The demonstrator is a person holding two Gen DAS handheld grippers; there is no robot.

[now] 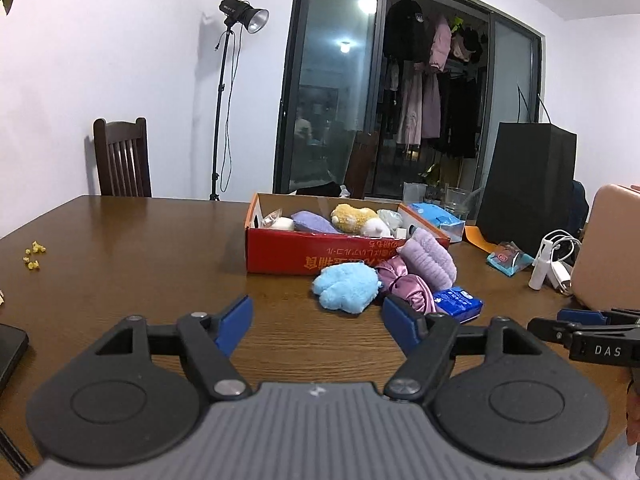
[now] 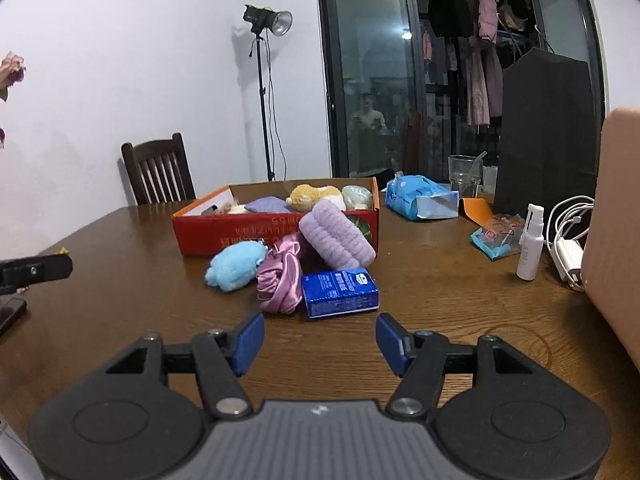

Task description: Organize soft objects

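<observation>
A red cardboard box (image 1: 288, 252) (image 2: 208, 232) stands mid-table and holds a yellow plush (image 1: 354, 216) (image 2: 314, 196), a purple cloth and other soft items. In front of it lie a light blue plush (image 1: 346, 286) (image 2: 236, 264), a pink satin scrunchie (image 1: 408, 286) (image 2: 280, 280), a rolled lavender towel (image 1: 428, 258) (image 2: 336, 236) leaning on the box, and a blue tissue pack (image 1: 460, 300) (image 2: 340, 292). My left gripper (image 1: 318, 324) is open above the table, short of the blue plush. My right gripper (image 2: 320, 338) is open just short of the tissue pack. Neither holds anything.
A blue wipes pack (image 2: 420, 196), a glass (image 2: 464, 174), a black bag (image 2: 548, 136), a white spray bottle (image 2: 530, 244), a charger with cable (image 2: 568, 256) and a pink case (image 2: 616, 240) crowd the right. A dark chair (image 1: 122, 158) stands behind the table. Yellow crumbs (image 1: 34, 256) lie left.
</observation>
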